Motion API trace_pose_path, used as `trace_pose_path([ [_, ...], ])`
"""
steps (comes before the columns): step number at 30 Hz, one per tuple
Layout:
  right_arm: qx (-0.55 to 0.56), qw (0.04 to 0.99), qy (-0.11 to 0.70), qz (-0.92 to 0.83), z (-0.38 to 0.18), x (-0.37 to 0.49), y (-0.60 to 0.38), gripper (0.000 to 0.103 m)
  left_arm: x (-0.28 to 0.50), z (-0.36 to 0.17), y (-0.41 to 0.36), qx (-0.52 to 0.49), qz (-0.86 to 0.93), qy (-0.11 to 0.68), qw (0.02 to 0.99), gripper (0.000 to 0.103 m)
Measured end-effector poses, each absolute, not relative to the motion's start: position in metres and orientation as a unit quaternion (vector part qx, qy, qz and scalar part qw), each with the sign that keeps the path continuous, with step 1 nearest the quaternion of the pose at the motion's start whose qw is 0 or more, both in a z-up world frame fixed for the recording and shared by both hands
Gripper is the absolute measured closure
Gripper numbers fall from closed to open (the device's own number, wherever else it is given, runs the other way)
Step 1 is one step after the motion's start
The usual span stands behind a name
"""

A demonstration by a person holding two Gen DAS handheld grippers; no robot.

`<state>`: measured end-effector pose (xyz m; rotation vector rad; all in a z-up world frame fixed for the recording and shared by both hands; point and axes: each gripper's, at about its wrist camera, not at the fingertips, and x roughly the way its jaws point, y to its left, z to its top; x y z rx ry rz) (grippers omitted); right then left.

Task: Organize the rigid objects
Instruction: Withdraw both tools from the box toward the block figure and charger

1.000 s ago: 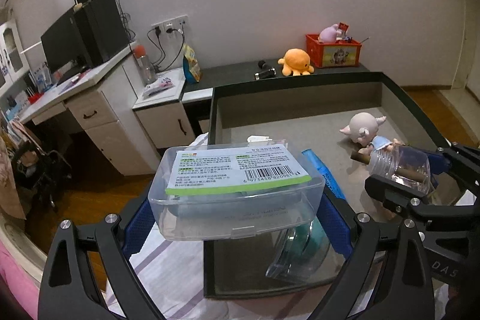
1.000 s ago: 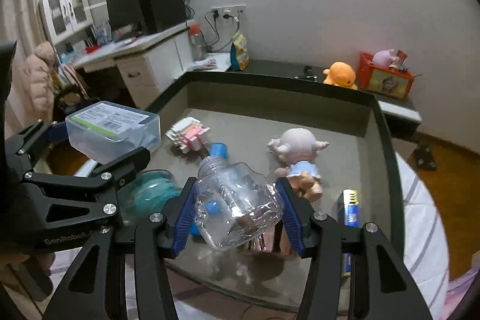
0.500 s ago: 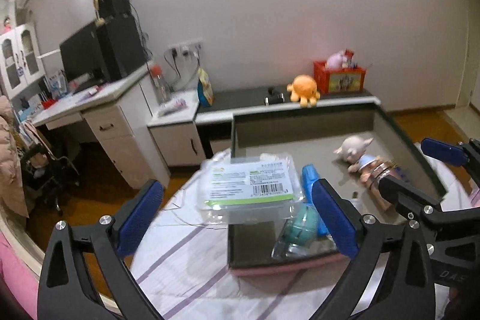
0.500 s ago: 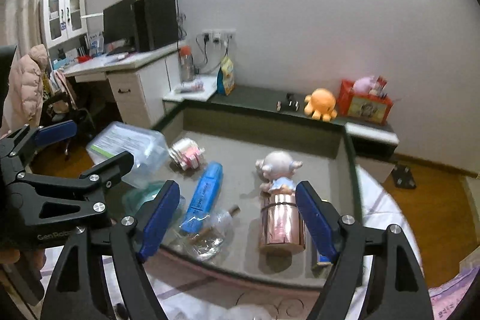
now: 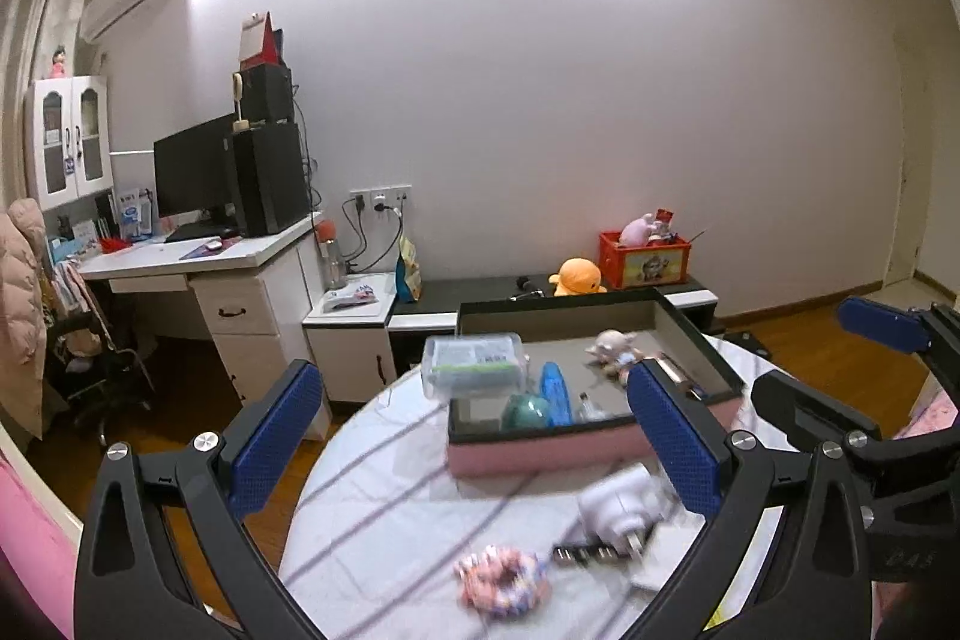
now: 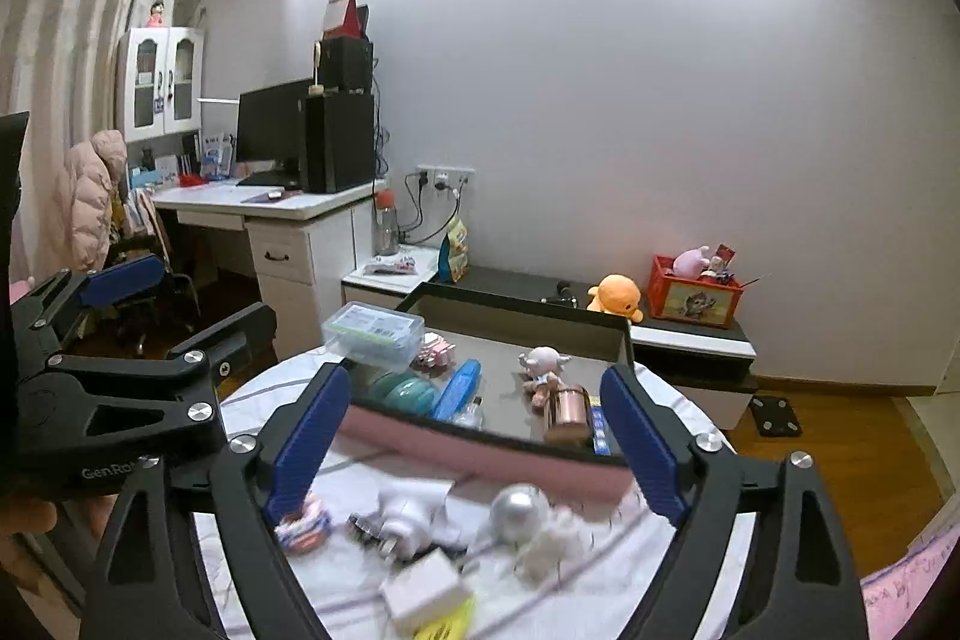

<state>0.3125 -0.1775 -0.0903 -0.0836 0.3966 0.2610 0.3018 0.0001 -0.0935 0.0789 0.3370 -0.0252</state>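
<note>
Both jaws now back, wide, empty; clear box [image 5: 471,364] in tray [image 5: 540,454] beyond.

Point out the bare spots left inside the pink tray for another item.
Pink tray: bare floor along the back wall behind the doll, and a patch between the blue case and the doll. Crowded: left end, clear box over the teal disc; front right, copper cup.

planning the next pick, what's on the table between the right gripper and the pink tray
Right wrist view: a white plug, a silver ball and a pink scrunchie lie between the opening, empty right gripper and the tray.
</note>
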Motion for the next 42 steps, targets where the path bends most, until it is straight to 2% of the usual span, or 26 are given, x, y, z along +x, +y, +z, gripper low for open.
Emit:
trace_pose_path([
  [10,-0.049,0.979,0.175,0.097,-0.106,0.235,-0.186,0.013,0.230,-0.122,0.000,0.037,-0.025,0.180,0.983,0.000],
  [19,-0.038,0.979,0.183,0.079,-0.122,0.212,-0.193,0.013,0.213,-0.142,0.002,0.032,-0.027,0.192,0.980,0.000],
  [28,-0.037,0.972,0.219,0.078,-0.147,0.223,-0.191,0.013,0.229,-0.167,0.016,0.032,-0.021,0.235,0.971,0.000],
  [42,-0.057,0.931,0.347,0.098,-0.220,0.309,-0.164,0.013,0.281,-0.225,0.021,0.025,-0.033,0.336,0.941,0.000],
])
